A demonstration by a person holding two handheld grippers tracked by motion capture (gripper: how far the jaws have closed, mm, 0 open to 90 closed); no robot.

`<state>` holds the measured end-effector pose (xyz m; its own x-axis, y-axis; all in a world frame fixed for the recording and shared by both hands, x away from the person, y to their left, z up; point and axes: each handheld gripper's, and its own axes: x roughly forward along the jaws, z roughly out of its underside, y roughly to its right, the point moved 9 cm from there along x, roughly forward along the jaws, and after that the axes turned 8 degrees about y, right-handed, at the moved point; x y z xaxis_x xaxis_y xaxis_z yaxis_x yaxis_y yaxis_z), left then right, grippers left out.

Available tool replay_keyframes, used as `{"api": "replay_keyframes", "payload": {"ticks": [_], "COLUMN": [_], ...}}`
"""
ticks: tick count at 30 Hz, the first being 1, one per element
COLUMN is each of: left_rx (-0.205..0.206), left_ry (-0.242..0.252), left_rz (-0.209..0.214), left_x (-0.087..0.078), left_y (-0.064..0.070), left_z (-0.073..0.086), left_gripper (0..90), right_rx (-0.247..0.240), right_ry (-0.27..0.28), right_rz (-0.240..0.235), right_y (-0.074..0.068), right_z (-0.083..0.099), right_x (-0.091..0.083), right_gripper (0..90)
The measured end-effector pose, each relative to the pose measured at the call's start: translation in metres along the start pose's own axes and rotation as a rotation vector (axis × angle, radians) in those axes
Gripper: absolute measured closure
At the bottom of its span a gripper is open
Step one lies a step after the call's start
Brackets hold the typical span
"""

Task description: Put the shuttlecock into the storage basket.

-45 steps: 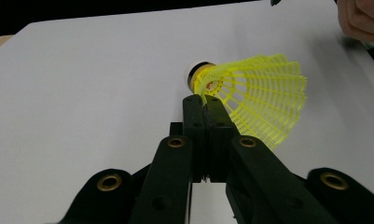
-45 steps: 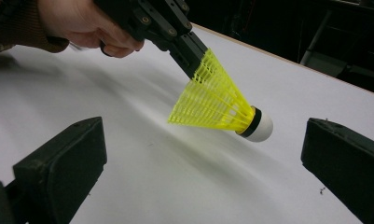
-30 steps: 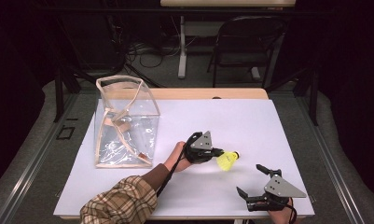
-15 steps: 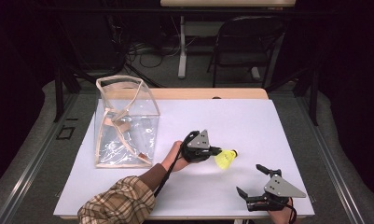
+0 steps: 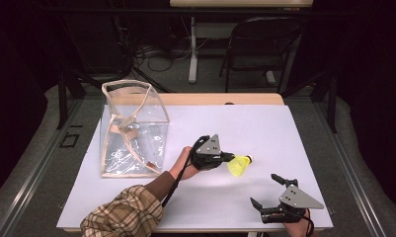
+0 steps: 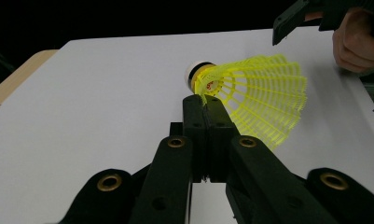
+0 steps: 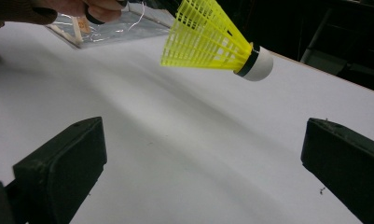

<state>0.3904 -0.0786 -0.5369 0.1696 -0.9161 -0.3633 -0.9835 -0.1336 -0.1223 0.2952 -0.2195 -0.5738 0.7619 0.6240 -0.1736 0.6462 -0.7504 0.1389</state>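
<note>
On the white table (image 5: 284,128), midway toward its right edge, the left gripper (image 5: 231,158) pinches the yellow shuttlecock (image 5: 239,165) by its skirt rim, seemingly lifted, perhaps bound for the clear bag (image 5: 134,131), while the right gripper (image 5: 267,191) waits spread near the front edge.

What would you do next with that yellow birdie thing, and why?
Probably carry it toward the clear bag and drop it in. The left gripper is already shut on the yellow shuttlecock, pinching its skirt near the cork and holding it clear of the white table. The bag stands open-topped off to the side, while the right gripper waits open.
</note>
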Motion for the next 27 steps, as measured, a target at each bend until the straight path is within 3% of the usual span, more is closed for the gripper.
{"api": "replay_keyframes", "payload": {"ticks": [10, 27], "left_rx": [0.007, 0.014], "left_ry": [0.013, 0.028], "left_rz": [-0.007, -0.056], "left_x": [-0.004, -0.022], "left_y": [-0.001, -0.012], "left_z": [-0.010, -0.020], "left_gripper": [89.6, 89.5], "right_rx": [-0.001, 0.000], "right_ry": [0.000, -0.001], "right_rz": [0.000, 0.003], "right_y": [0.000, 0.000], "right_z": [0.000, 0.000], "right_x": [0.000, 0.000], "right_gripper": [0.0, 0.0]}}
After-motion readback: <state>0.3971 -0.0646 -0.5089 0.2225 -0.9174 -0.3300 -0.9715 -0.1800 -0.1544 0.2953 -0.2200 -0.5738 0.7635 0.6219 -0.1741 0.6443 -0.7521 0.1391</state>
